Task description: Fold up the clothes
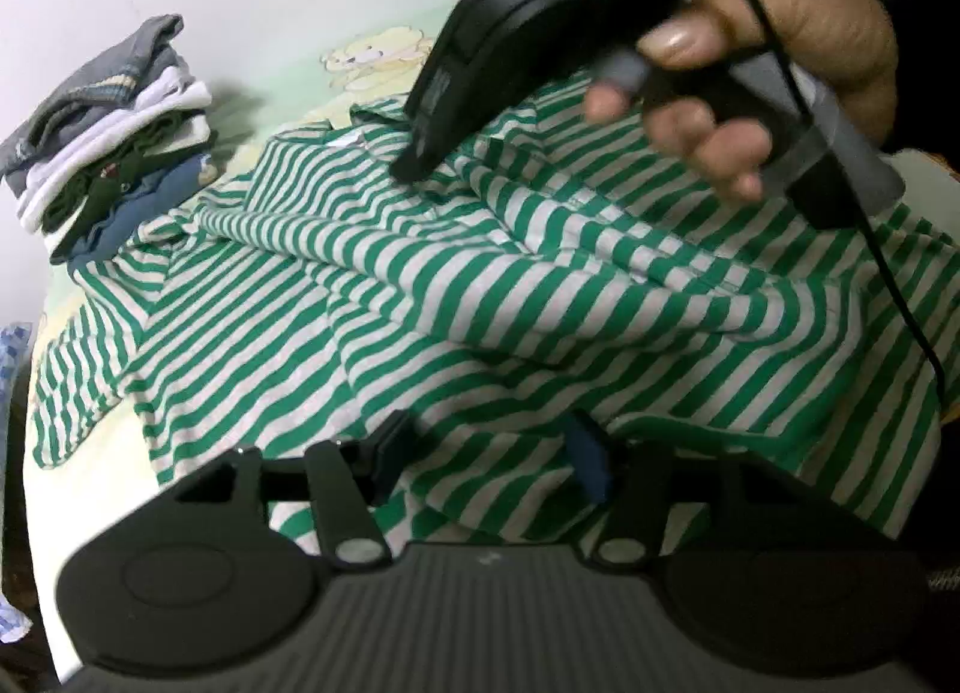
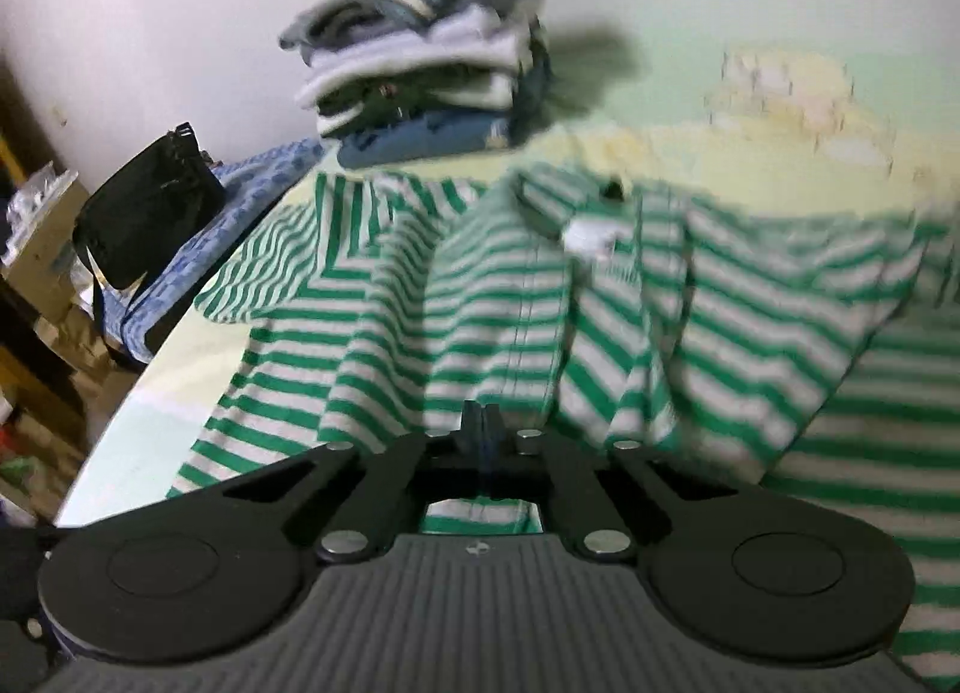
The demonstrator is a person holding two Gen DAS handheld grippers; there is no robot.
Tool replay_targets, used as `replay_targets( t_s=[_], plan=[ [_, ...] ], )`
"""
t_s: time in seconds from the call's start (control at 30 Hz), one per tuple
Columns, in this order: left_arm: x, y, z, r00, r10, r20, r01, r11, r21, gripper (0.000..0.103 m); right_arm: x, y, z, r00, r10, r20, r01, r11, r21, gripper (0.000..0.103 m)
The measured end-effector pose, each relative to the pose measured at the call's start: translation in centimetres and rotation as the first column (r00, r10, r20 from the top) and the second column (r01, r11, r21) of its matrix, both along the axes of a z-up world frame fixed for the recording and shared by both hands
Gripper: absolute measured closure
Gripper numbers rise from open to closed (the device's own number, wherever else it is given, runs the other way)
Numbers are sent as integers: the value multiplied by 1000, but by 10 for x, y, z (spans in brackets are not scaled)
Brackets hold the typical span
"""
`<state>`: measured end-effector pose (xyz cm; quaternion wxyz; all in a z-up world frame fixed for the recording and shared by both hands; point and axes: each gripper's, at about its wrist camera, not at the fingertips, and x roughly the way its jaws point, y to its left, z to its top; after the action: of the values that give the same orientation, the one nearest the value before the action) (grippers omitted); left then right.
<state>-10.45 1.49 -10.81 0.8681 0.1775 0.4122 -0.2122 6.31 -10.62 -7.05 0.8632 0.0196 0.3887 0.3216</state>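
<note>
Pale bedsheet (image 1: 288,87) mostly hidden under striped shirt (image 1: 480,297) — right gripper (image 2: 483,423) pinches it, left gripper (image 1: 486,453) apart

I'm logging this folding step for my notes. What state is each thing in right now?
Striped shirt: spread on the bed, partly folded, rumpled.
Stack of clothes: folded, piled beyond the shirt.
Left gripper: open, over the shirt's near edge.
Right gripper: shut, fingertips together at the shirt; a grip on fabric cannot be confirmed.
Black bag: upright beside the bed.
</note>
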Motion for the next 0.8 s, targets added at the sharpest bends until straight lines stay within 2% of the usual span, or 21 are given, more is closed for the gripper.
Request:
replay_targets(
  t_s=[0.1, 0.13, 0.2, 0.27, 0.33, 0.4, 0.47, 0.53, 0.6, 0.8],
  plan=[
    [1, 2, 0, 1000, 2, -5, -2, 1000, -9, 42, -1, -9, 18, 993, -59, 104, 65, 996, -57, 103],
    [1, 3, -1, 1000, 3, -7, -3, 1000, -12, 42, 3, -15, 21, 992, -71, 101, 77, 995, -60, 103],
    [2, 3, -1, 1000, -1, -7, 1, 1000, -15, 42, 14, -21, 18, 997, -67, 38, 69, 996, -56, 101],
    [2, 2, -1, 1000, -8, -6, 8, 1000, -13, 42, 20, -23, 8, 997, -71, -36, 71, 997, -24, 95],
    [3, 2, -1, 1000, -14, -7, 14, 1000, -12, 42, 20, -20, -3, 994, -60, -93, 62, 998, 16, 94],
    [3, 2, -1, 1000, -17, -8, 17, 1000, -12, 41, 18, -15, -10, 991, -62, -119, 66, 997, 27, 80],
    [3, 2, 0, 1000, -16, -5, 16, 1000, -11, 41, 17, -10, -16, 988, -71, -134, 75, 997, 24, 77],
    [2, 2, 0, 1000, -15, -1, 15, 1000, -10, 40, 15, -5, -21, 985, -81, -149, 85, 996, 22, 81],
    [2, 1, -1, 1000, -14, 4, 14, 1000, -9, 40, 12, -4, -19, 988, -86, -129, 88, 996, 16, 101],
    [1, 3, -1, 1000, -24, 15, 24, 1000, -4, 39, 2, -12, 4, 994, -111, 18, 112, 993, -45, 101]
  ],
)
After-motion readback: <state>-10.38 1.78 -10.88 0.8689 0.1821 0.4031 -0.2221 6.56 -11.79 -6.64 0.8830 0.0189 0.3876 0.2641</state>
